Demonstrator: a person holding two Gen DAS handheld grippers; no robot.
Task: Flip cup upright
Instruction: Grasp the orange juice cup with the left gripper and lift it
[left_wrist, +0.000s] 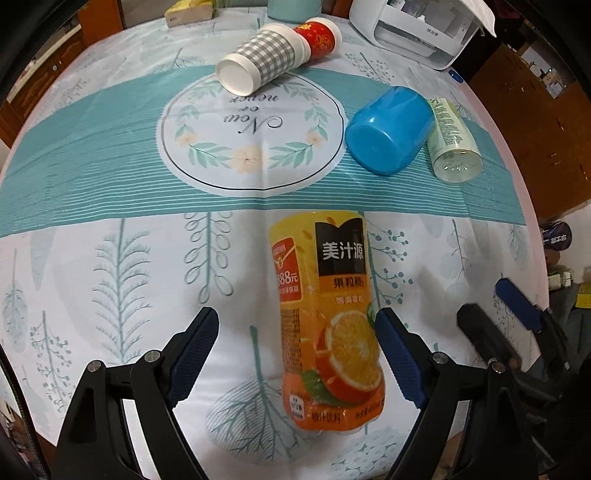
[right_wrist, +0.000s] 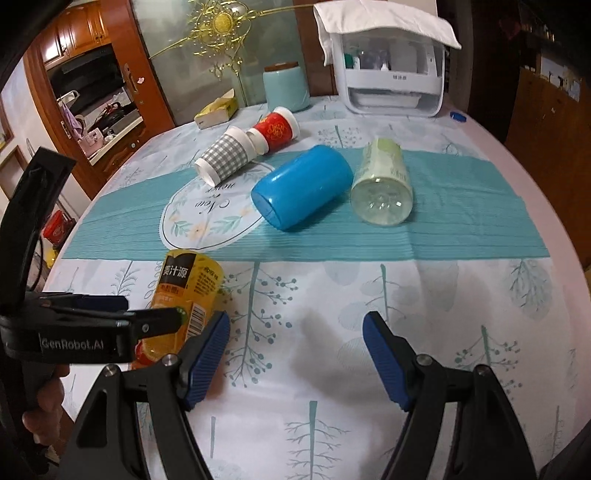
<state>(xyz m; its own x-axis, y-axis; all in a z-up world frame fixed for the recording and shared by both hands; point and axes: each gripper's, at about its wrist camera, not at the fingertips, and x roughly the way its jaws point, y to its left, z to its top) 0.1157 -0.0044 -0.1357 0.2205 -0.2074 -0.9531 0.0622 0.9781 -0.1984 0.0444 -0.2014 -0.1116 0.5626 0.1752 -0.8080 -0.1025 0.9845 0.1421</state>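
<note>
The blue cup (right_wrist: 301, 186) is seen lying on its side at centre frame in the right wrist view, just beside a clear bottle (right_wrist: 382, 181) on the tabletop (right_wrist: 461, 295). Both claws, left (left_wrist: 295, 354) and right (right_wrist: 295, 360), are held wide open and nothing is gripped; an orange juice bottle (left_wrist: 328, 317) lies between the left fingers. The smooth cup could be nudged into a roll by a skewed approach, and the neighbouring bottle knocked.

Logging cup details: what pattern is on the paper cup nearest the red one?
Grey-and-white gingham check on the paper cup, clearest in the left wrist view.
</note>
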